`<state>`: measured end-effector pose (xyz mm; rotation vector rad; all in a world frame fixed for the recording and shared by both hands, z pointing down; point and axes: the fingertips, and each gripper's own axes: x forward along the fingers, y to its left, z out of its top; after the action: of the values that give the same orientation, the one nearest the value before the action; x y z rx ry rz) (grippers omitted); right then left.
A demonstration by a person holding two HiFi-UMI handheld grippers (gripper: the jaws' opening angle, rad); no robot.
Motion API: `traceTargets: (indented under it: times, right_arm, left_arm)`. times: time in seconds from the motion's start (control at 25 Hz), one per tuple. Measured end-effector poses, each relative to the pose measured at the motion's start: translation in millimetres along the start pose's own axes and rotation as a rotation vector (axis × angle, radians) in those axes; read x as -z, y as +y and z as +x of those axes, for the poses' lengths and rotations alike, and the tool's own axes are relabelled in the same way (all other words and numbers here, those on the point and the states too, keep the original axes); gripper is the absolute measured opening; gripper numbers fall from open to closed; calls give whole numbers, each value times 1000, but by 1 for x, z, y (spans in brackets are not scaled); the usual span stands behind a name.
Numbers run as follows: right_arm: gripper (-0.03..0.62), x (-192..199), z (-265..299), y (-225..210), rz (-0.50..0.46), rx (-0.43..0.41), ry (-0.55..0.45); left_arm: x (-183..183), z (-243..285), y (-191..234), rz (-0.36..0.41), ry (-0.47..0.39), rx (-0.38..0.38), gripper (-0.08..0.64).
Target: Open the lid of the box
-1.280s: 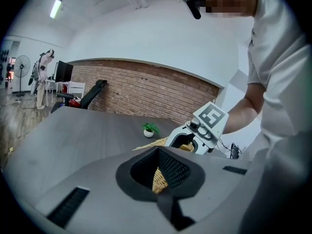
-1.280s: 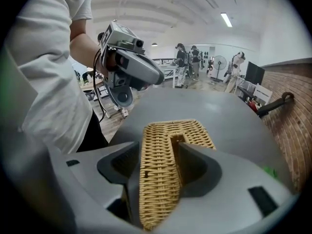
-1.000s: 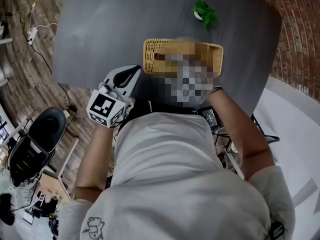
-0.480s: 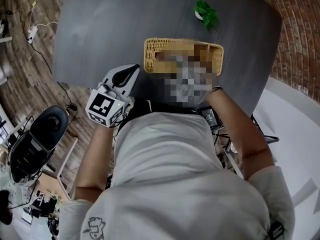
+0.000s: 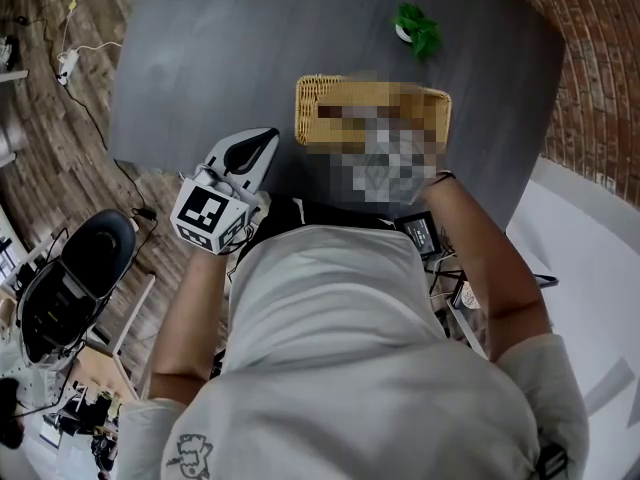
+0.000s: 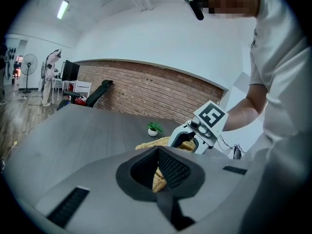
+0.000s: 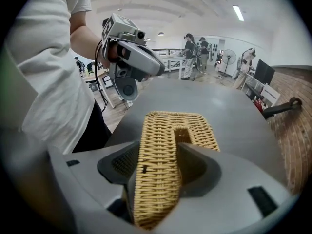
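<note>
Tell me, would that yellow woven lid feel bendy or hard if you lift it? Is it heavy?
Probably fairly stiff: the woven lid looks flat and unbent where the right gripper pinches its edge. It is likely light for its size, since it is thin wicker. The bumpy weave should make it hard to slip.

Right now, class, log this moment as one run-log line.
left gripper: open, empty, clear of wicker box | right gripper: shut on lid, near edge | lid raised: cannot tell | potted plant beyond box
</note>
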<state>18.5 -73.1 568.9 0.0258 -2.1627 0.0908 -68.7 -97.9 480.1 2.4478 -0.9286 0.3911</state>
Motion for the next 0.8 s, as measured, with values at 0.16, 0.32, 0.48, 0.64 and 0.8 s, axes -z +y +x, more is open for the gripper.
traceTargets:
  times: [0.16,0.32,0.48,0.64,0.8]
  right_arm:
    - [241,-8,-12,-3,24,-34,4]
    - [227,-20,-28,-7,31,-55,2]
    - [148,-35,-46,-11,-14,-48,7]
    - [120,-44,-60,-20,-41,-39,8]
    - [83,-58,-76,-41,-61,3,-16]
  left_arm:
    - [-1,-1,-1,2,-2,8,11]
    - [-4,-3,-2,5,-8,16,11]
    - [-14,-2,-5,35,-15,42,11]
    - [-22,2,-4,55,-18,53,11]
    - [-33,5,0,79,-26,62,11]
